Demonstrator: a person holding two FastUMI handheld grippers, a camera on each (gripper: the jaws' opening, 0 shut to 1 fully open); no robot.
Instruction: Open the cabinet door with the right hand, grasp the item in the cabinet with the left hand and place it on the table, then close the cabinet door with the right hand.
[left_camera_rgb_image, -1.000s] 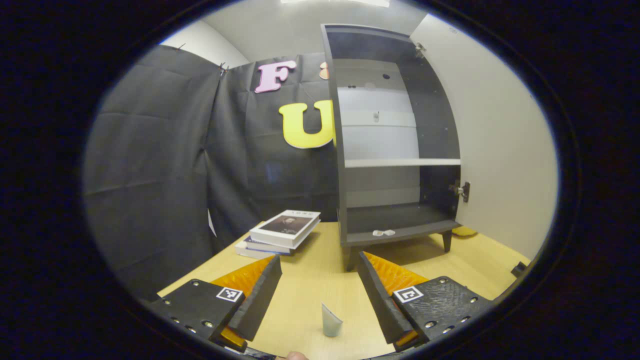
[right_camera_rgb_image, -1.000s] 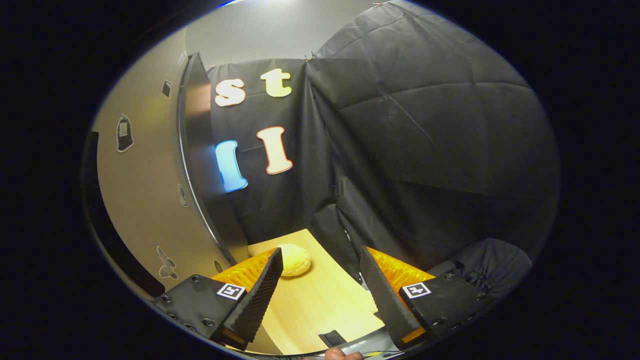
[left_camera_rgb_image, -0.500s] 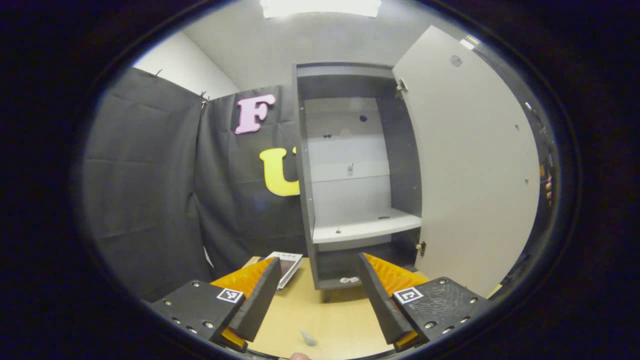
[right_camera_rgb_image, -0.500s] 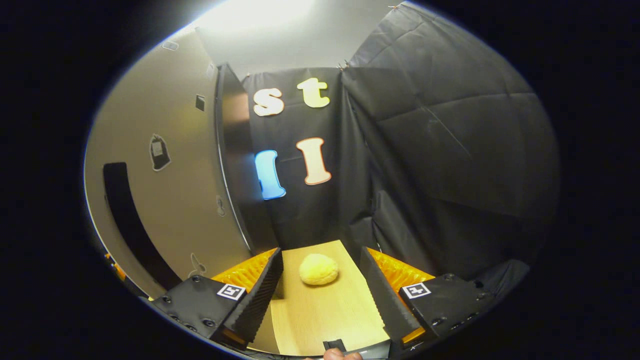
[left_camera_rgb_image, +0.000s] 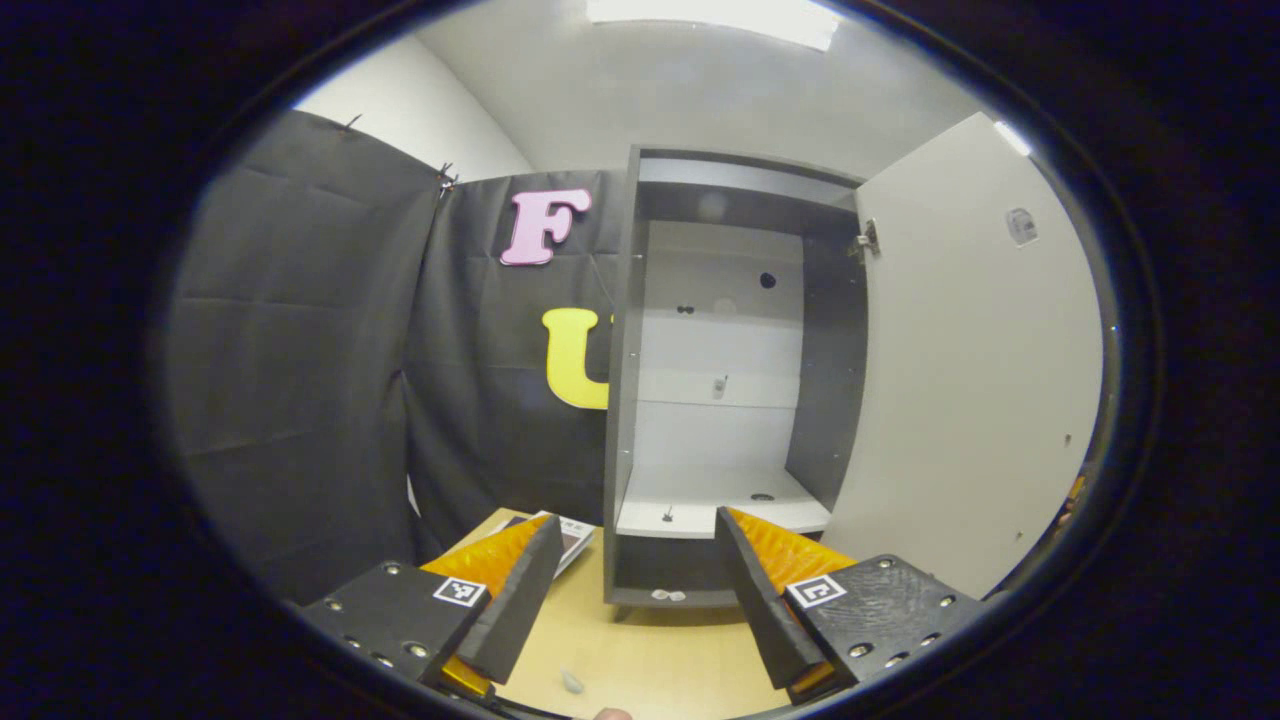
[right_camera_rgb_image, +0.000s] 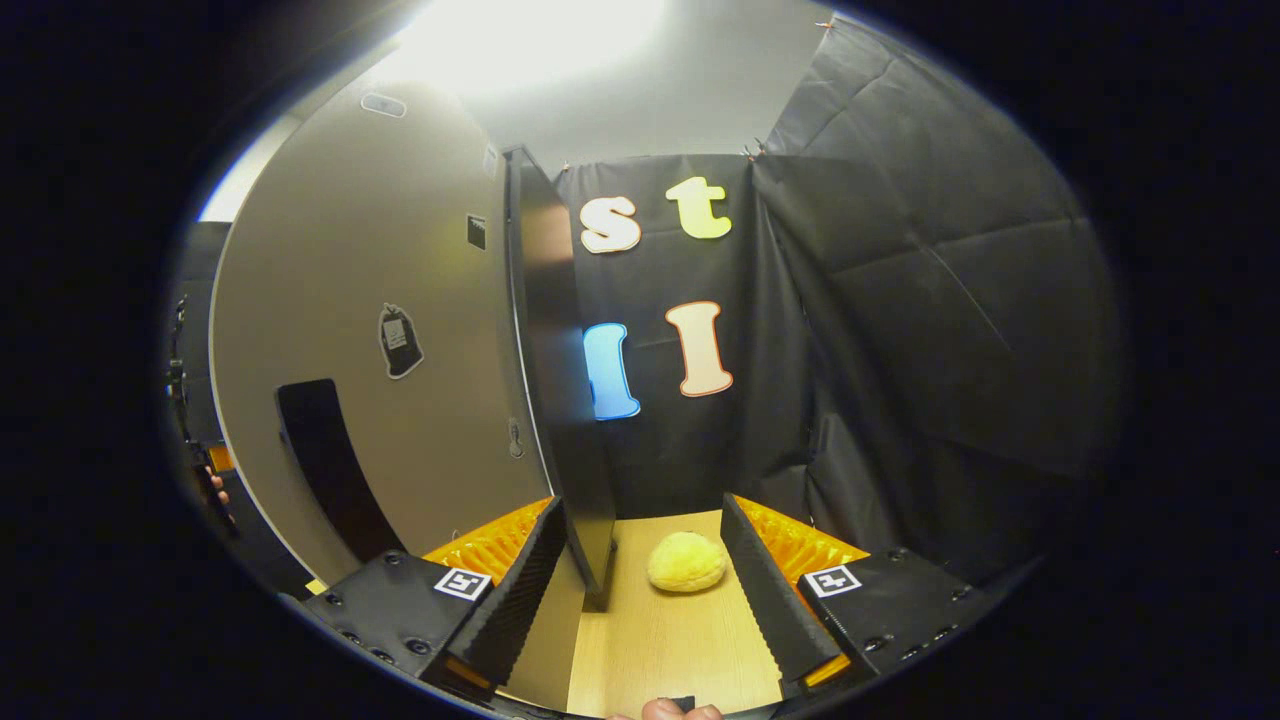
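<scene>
- 2 grippers are both released and hold nothing: the left gripper has its jaws spread wide in the left gripper view, and the right gripper is just as wide apart in the right gripper view.
- 1 step looks done: the cabinet door stands swung open, and the cabinet shows a pale shelf with nothing large on it.
- Judging by the task, the item seems to be the small pale object lying on the wooden surface just ahead of the left gripper; it is too small to identify, so I cannot be sure.
- If so, only closing the door remains, and the right gripper is not yet touching it.
- Left gripper view adds the cabinet's inside, some small white bits on its bottom board, and a book beside the cabinet.
- Right gripper view adds the door's outer face with its dark handle recess, the door's edge near the left finger, and a yellow bun-like object on the surface between the fingers, farther off.
</scene>
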